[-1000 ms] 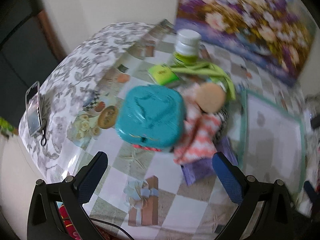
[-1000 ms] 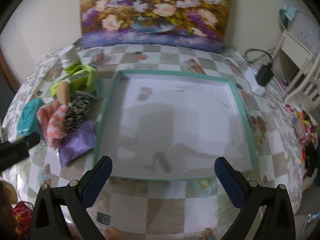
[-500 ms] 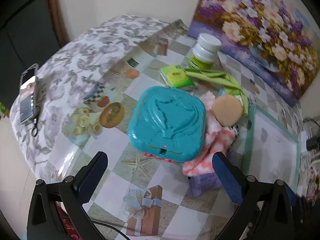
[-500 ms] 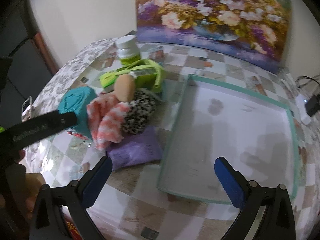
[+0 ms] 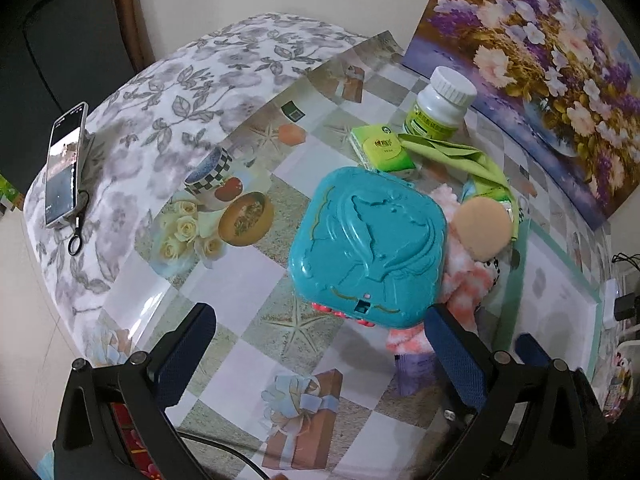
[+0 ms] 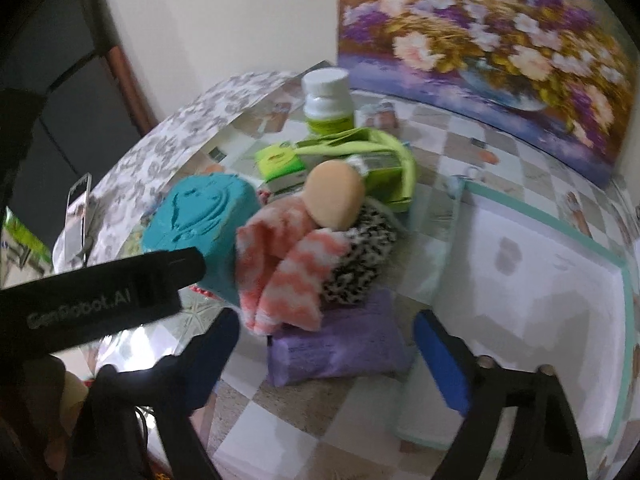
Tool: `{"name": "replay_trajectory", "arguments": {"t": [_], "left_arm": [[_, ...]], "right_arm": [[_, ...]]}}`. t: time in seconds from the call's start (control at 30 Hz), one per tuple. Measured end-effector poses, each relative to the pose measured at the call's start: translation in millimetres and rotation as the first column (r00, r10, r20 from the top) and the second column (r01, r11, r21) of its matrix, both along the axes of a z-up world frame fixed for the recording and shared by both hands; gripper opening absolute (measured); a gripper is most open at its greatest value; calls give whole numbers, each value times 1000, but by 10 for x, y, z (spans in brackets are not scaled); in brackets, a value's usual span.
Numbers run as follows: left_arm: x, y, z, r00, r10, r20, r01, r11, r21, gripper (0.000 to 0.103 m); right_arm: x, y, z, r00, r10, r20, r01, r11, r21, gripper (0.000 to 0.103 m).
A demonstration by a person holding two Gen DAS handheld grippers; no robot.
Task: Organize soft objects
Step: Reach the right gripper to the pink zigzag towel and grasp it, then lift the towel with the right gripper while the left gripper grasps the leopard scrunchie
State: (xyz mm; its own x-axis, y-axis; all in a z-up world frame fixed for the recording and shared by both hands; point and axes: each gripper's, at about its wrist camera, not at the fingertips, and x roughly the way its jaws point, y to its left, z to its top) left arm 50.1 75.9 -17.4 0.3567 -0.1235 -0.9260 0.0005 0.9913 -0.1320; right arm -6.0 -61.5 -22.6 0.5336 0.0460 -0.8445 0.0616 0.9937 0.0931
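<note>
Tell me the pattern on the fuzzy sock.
Pink and white zigzag stripes on the fuzzy sock, clearest in the right wrist view.

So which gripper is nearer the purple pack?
Right. The right gripper straddles the purple pack, fingers open. The left gripper hangs beside it, before the teal box.

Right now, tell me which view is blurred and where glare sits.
Right wrist view: motion-blurred throughout, painting smeared, glare on the tablecloth near the left fingertip. Left wrist view: sharp, a soft sheen on the tablecloth; fisheye bending in both.
</note>
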Motion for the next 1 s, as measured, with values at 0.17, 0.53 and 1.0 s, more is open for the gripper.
{"name": "replay_trajectory", "arguments": {"t": [0.17,0.53,1.0], "left_arm": [[3,44,-36,999,4,-37,-5,1000,-27,103],[-5,119,-55,998,26,-55,-29,998,-53,103],[-82,86,199,1000,9,17,-7,994,-108,97]], "right_arm": [[80,124,-64,999,37,-6,-37,999,-10,70],[203,108,-179,999,25,-30,-23,998,60,15],[75,-140,83,998,-25,49,13,972,235,10]]}}
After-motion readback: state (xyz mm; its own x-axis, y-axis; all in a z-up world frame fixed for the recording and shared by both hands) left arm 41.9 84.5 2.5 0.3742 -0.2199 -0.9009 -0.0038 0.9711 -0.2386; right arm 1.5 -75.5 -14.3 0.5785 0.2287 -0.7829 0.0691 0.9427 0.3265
